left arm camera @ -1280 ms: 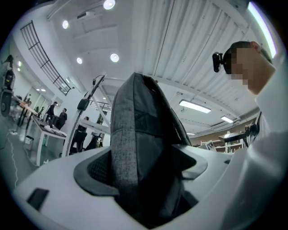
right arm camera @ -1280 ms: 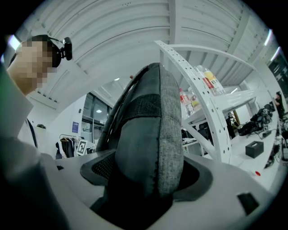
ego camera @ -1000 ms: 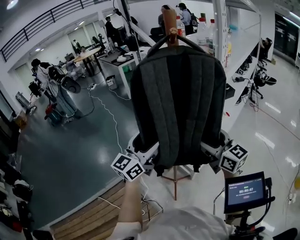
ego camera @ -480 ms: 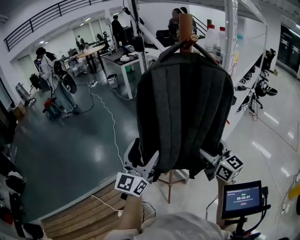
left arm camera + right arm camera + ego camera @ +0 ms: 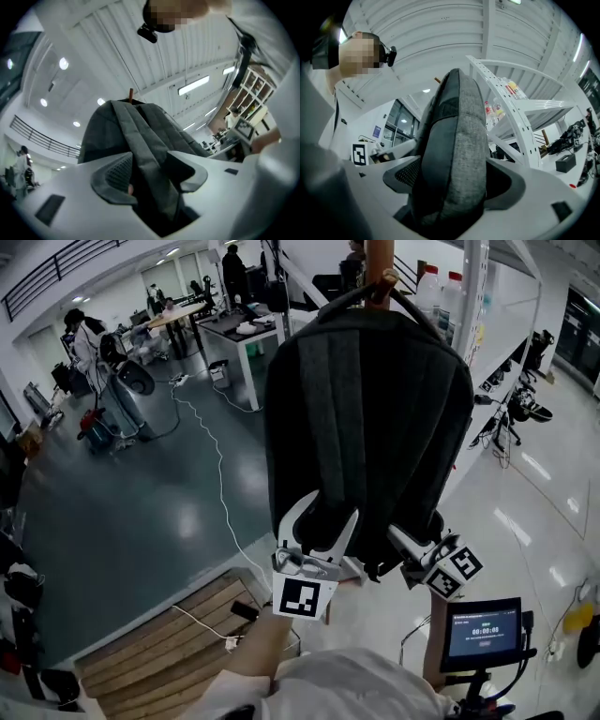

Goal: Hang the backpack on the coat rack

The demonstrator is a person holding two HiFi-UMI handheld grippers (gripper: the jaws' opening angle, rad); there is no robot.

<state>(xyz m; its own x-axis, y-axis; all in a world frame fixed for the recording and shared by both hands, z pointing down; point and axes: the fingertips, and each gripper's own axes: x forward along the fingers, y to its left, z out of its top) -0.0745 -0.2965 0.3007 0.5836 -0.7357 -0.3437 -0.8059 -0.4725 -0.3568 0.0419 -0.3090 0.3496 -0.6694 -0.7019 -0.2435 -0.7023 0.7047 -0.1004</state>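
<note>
Left gripper (image 5: 323,521) has rolled upright under the backpack (image 5: 366,418), jaws closing around a strap (image 5: 150,154), not pinching yet. Right gripper (image 5: 405,549) clamps its lower corner; it hangs off the coat rack (image 5: 378,263).

Backpack (image 5: 464,154) betw. right gripper (image 5: 457,178) jaws: grey woven cloth, matt, coarse; dark panel alongside looks smoother. Gripper shell: white matt plastic; pads (image 5: 408,174) black w/ dotted texture. Coat rack (image 5: 378,263) post above gripper: brown wood. Floor (image 5: 141,512) below: dark, glossy, reflective.
</note>
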